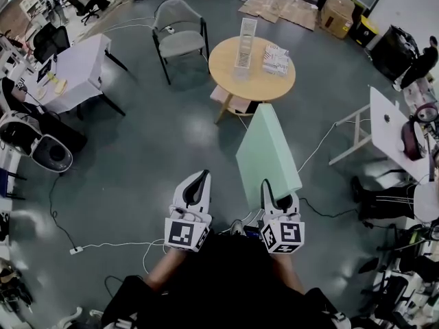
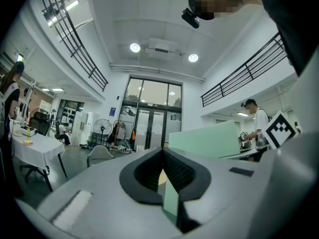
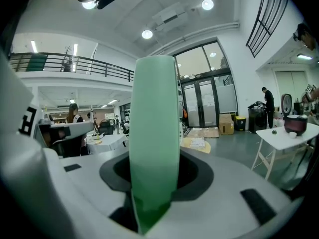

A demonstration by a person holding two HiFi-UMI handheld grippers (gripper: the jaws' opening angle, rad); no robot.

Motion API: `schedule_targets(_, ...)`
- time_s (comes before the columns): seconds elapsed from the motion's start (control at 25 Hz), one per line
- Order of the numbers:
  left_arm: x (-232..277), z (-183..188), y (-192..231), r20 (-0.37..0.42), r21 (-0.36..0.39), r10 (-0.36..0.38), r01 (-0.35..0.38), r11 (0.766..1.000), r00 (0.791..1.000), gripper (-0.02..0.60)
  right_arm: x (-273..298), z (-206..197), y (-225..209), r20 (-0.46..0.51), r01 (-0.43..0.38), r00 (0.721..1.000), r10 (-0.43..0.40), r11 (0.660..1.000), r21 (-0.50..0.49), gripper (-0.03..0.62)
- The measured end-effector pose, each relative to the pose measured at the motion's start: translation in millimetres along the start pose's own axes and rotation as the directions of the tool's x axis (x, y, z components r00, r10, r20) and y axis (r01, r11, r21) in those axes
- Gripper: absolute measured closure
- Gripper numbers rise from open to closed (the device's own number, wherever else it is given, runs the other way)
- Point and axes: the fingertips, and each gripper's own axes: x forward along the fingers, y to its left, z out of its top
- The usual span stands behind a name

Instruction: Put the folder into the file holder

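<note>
Okay, so your right tongs (image 1: pixel 276 196) are clamped on the bottom edge of the mint-green folder (image 1: pixel 266 149). It stands up out of them, leaning away from you over the grey floor (image 1: pixel 137 156). In the right gripper view you see the folder edge-on, wedged straight between the two black pads. Your left tongs (image 1: pixel 197 184) are closed with nothing in them, sitting just beside the right ones at about the same height. In the left gripper view the tips meet. The file holder (image 1: pixel 245 43), a pale slotted rack, stands upright on the round wooden table (image 1: pixel 226 67) well ahead of you, next to a stack of papers (image 1: pixel 276 60). A grey chair (image 1: pixel 180 36) sits by the table's far left side. Folder and file holder are well apart.
</note>
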Motion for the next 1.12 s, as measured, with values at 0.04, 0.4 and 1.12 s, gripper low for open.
schedule_targets(0.04,0,0,3,0.000,0.001,-0.004,0.004,1.000,1.000,0.578,2,0,2,-0.001,0.005,1.000,-0.005,1.000,0.000,0.445)
schedule_targets(0.4,-18,7,45,-0.002,-0.014,-0.047,0.047,0.999,0.999,0.577,16,2,47,0.002,0.055,0.998,-0.055,0.998,-0.013,0.445)
schedule_targets(1.12,-5,-18,113,-0.038,-0.061,-0.102,0.100,0.993,0.994,0.578,70,-2,87,-0.001,0.106,0.994,-0.106,0.994,-0.002,0.448)
